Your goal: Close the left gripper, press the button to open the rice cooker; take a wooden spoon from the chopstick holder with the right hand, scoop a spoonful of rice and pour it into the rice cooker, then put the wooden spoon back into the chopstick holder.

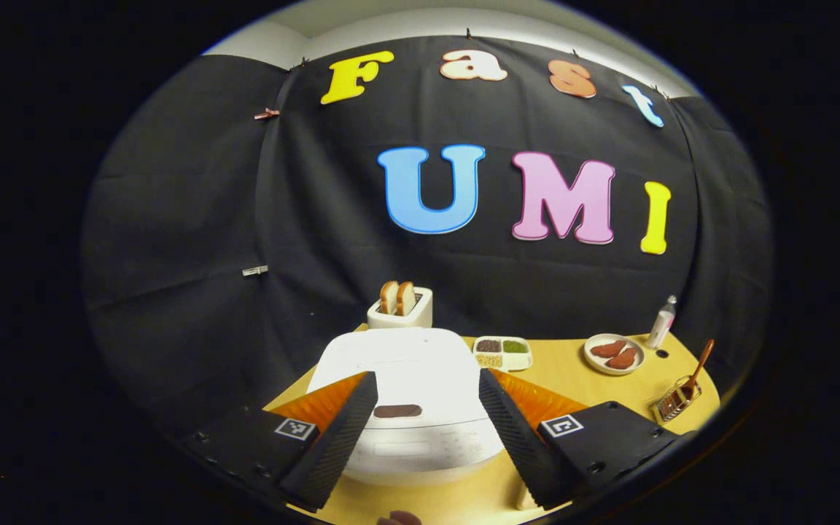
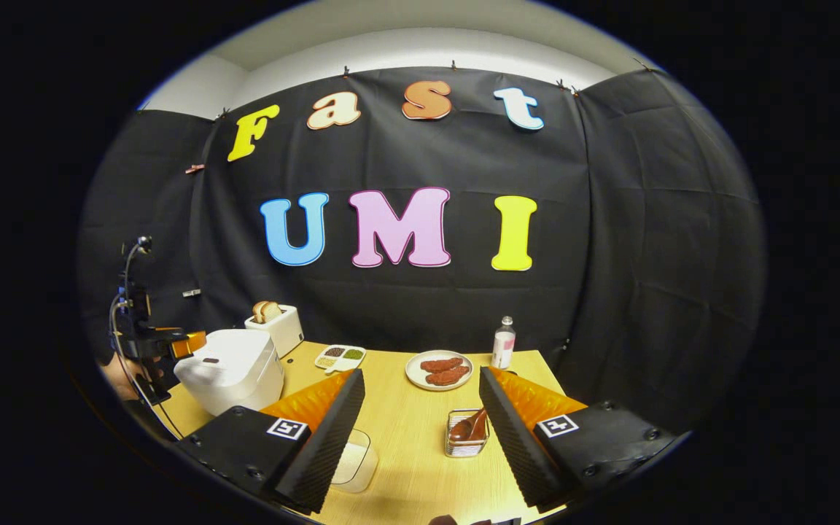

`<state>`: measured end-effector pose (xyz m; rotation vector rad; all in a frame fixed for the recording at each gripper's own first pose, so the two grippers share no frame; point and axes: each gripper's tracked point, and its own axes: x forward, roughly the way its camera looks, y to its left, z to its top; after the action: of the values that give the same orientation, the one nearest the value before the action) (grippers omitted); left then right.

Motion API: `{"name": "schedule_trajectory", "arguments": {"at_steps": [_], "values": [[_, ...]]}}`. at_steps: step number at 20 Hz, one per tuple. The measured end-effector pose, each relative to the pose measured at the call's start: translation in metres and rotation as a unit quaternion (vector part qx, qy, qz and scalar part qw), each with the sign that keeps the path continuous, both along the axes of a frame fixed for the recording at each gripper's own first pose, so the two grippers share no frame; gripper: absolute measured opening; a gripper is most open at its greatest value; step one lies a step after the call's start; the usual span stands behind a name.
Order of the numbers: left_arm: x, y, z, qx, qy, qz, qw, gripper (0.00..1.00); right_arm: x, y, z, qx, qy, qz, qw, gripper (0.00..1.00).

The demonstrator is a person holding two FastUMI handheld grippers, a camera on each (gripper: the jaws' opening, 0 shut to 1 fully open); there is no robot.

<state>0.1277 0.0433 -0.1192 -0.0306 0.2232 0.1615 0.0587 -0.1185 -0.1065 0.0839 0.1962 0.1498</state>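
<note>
Left gripper: we see its fingers spread wide, holding nothing, hanging just in front of the rice cooker. In the right gripper view we spot it at the cooker's far left side, held by a hand.
Rice cooker: white, lid down, on the yellow table. We note the dark button on its front slope, framed between the left gripper's fingers, untouched.
Right gripper: we log the fingers wide apart and empty, poised above the table near the chopstick holder.
Chopstick holder: a wire basket, just inside the right finger of the right gripper.
Wooden spoon: we find it in the holder, leaning, bowl end showing. From the left gripper view its handle slants up out of the basket near the table's right edge.
Rice container: clear tub with white contents, partly behind a finger; we cannot tell how full.
Other items: toaster with bread behind the cooker; divided tray of grains beside it; plate with brown pieces; small bottle near the back edge.
</note>
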Motion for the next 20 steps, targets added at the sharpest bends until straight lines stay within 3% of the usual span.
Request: {"name": "schedule_trajectory", "arguments": {"at_steps": [9,20], "values": [[-0.052,-0.057,0.086,-0.008,-0.083,-0.058,0.995,0.96,0.015,0.018,0.028,-0.003,-0.029,0.014,0.999,0.98],[-0.090,-0.099,0.114,-0.010,-0.118,-0.102,0.988,0.97,0.007,0.033,0.054,0.020,-0.054,0.025,0.998,0.98]]}}
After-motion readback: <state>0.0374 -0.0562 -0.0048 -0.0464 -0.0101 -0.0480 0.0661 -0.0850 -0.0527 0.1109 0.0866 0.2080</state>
